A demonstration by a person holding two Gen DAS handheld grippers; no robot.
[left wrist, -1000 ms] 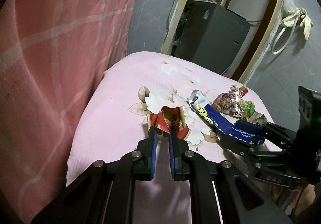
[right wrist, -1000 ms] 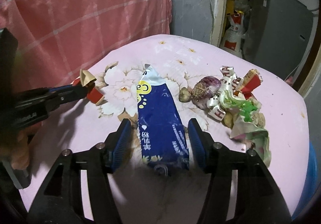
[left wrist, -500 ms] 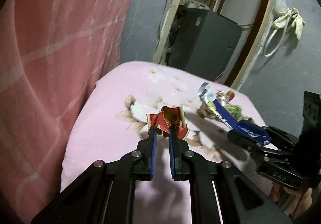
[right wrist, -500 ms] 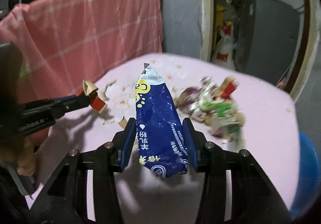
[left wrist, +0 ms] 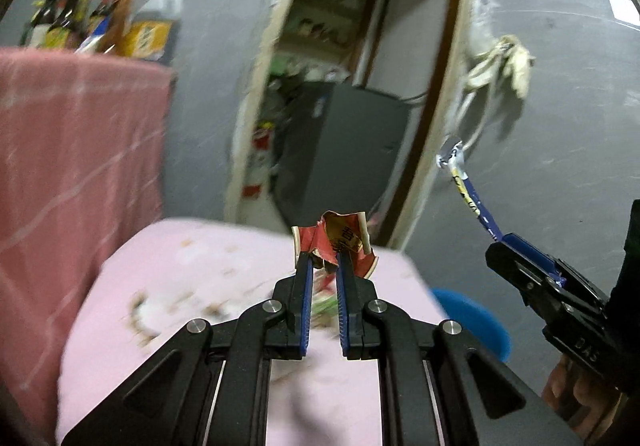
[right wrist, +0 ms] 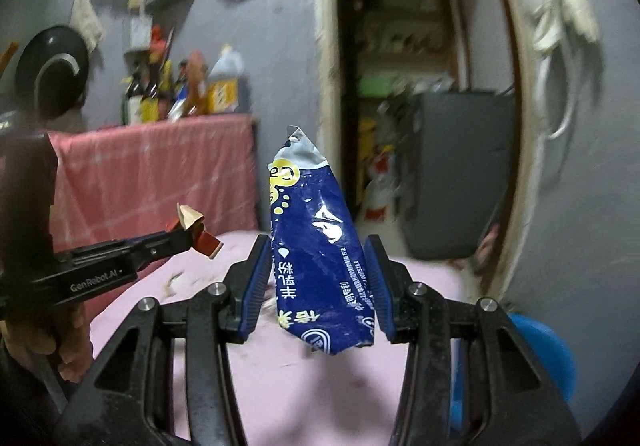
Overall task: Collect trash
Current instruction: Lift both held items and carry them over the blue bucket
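Two tools, left tool (left wrist: 324,264) around red scrap (left wrist: 334,240), right tool (right wrist: 318,258) around blue wrapper (right wrist: 316,246).

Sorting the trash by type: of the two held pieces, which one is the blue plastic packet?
The blue packet in the right gripper: long, glossy, with white print. The left gripper holds a small crumpled red and tan scrap instead.

"GenRobot.AI" printed on left gripper (right wrist: 188,236); "DAS" on right gripper (left wrist: 520,258); Chinese characters on blue wrapper (right wrist: 316,246).
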